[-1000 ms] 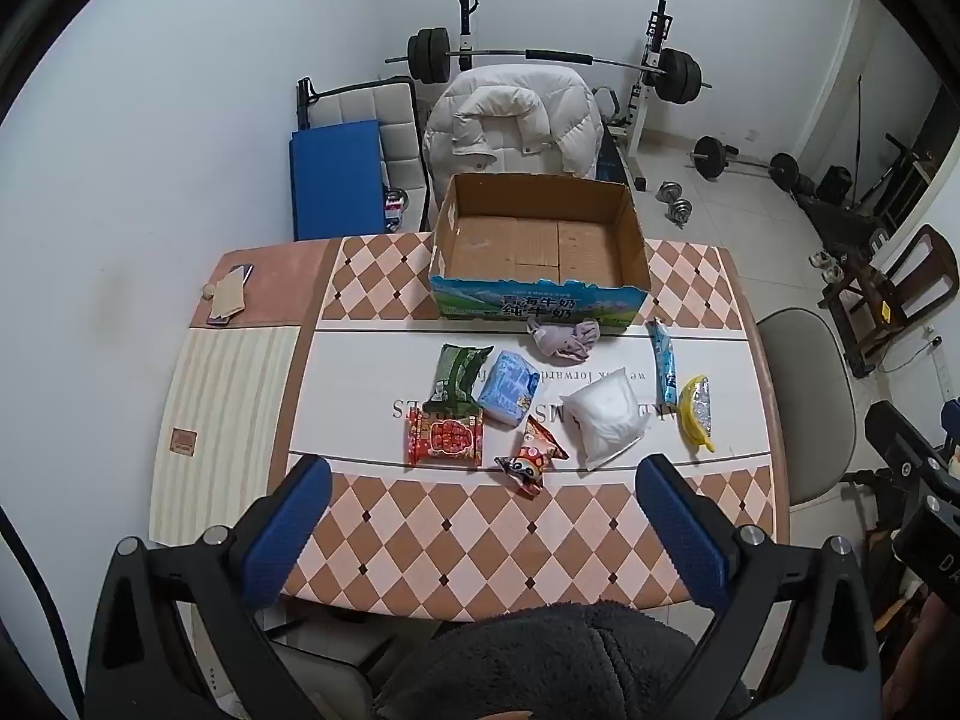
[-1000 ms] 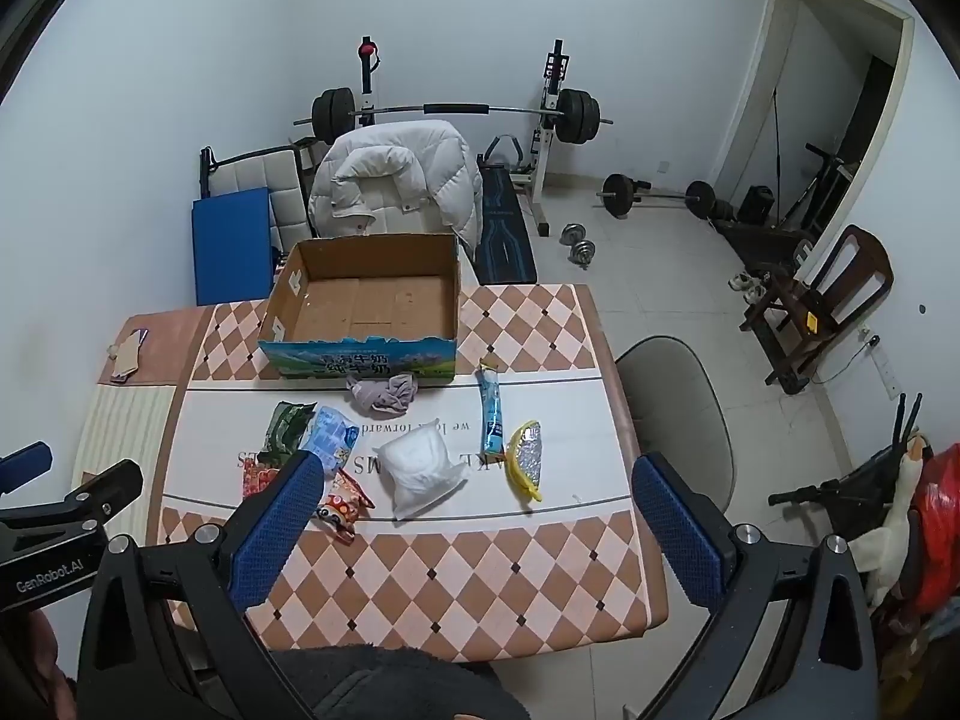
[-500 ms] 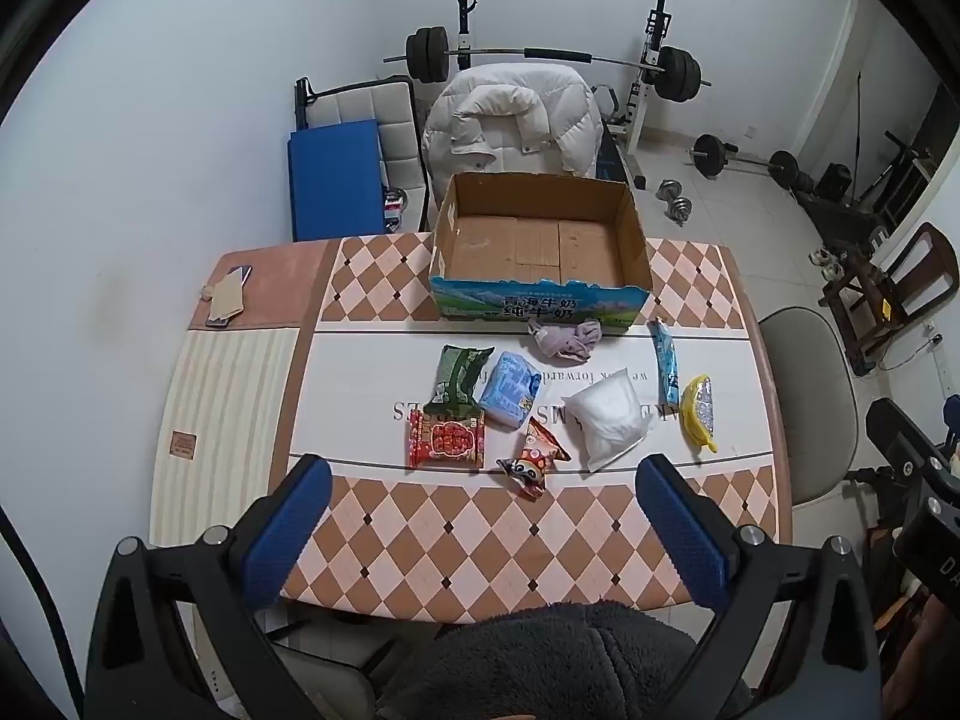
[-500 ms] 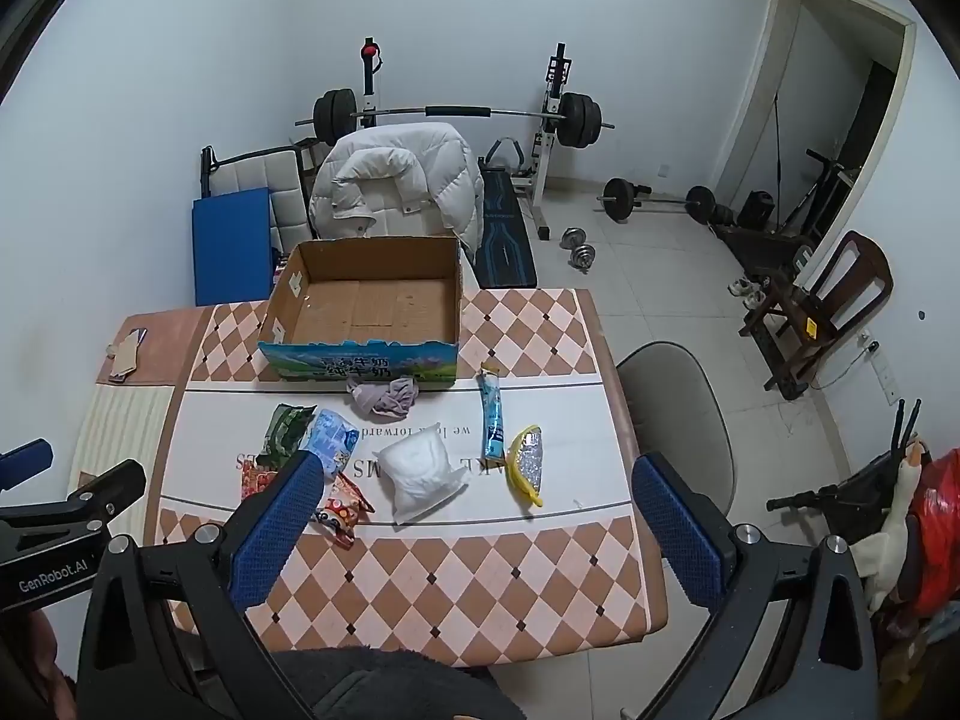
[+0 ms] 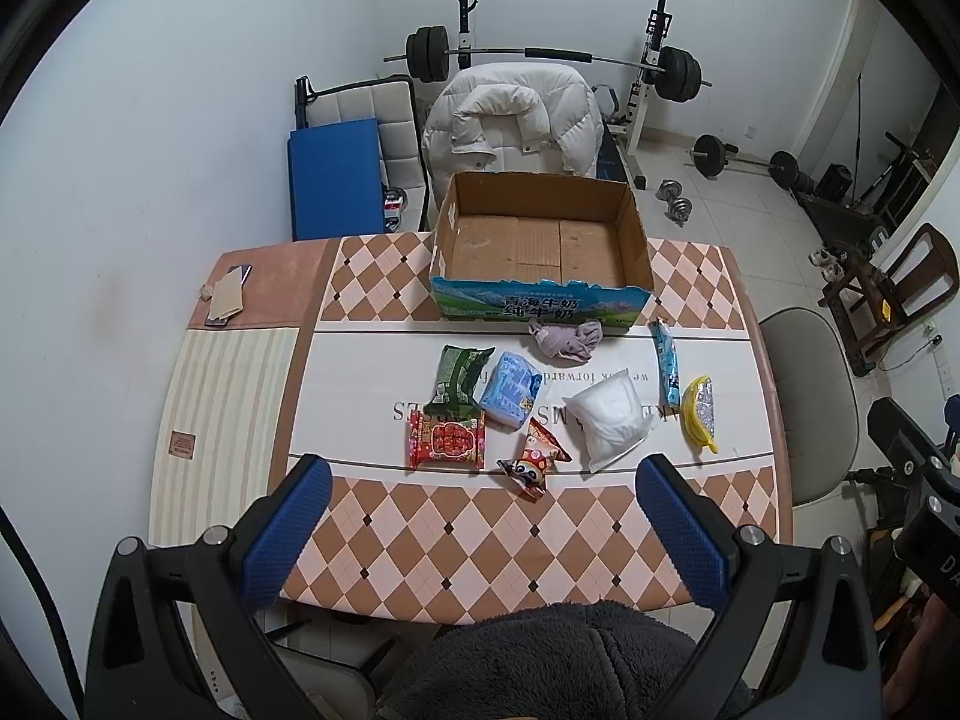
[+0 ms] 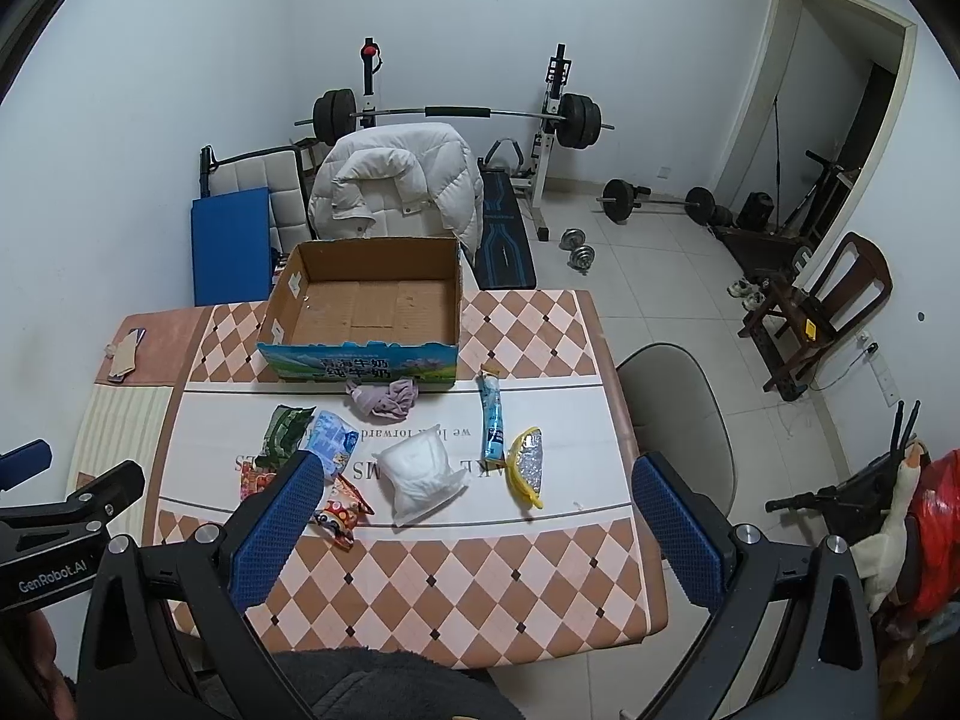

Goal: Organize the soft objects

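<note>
An empty cardboard box (image 5: 540,240) (image 6: 366,312) stands at the table's far side. In front of it lie a crumpled purple cloth (image 5: 567,339) (image 6: 387,399), a green packet (image 5: 459,375), a light blue packet (image 5: 510,387), a red packet (image 5: 447,439), a small cartoon packet (image 5: 531,465), a white pouch (image 5: 609,417) (image 6: 423,471), a blue tube packet (image 5: 667,369) (image 6: 492,423) and a yellow-silver packet (image 5: 701,411) (image 6: 528,465). My left gripper (image 5: 480,531) and right gripper (image 6: 474,537) are open and empty, high above the table's near edge.
The checked table (image 5: 480,546) holds a phone and card (image 5: 225,294) at its far left. A chair with a white jacket (image 5: 516,120) stands behind the box, a beige chair (image 6: 672,408) at the right. Weights and a barbell rack (image 6: 456,114) are beyond.
Both views have shifted very slightly; the objects on the table have not moved and both grippers stay open.
</note>
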A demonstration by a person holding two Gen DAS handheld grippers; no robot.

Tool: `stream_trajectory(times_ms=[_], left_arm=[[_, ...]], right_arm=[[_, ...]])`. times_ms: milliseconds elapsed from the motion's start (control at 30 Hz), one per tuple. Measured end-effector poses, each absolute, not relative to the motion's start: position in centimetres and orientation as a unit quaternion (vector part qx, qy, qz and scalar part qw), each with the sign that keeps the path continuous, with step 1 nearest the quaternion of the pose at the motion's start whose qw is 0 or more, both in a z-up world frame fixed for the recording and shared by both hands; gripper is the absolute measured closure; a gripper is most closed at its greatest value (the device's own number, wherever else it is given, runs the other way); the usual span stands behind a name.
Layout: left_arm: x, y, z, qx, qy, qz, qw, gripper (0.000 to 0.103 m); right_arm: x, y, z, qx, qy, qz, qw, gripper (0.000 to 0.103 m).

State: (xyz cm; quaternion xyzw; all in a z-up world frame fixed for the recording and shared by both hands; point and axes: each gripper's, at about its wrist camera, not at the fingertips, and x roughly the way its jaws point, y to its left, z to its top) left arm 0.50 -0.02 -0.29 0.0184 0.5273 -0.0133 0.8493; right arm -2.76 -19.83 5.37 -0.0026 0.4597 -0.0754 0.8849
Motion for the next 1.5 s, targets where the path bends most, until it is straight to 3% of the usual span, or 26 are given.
stream_trajectory(times_ms=[1500], left_arm=[[0.55,-0.24,-0.42,0.018,0.528,-0.014,0.849,0.000]], right_arm=[[-2.84,-19.81,5.25,-0.001,0.462,-0.072,0.884,0.000]])
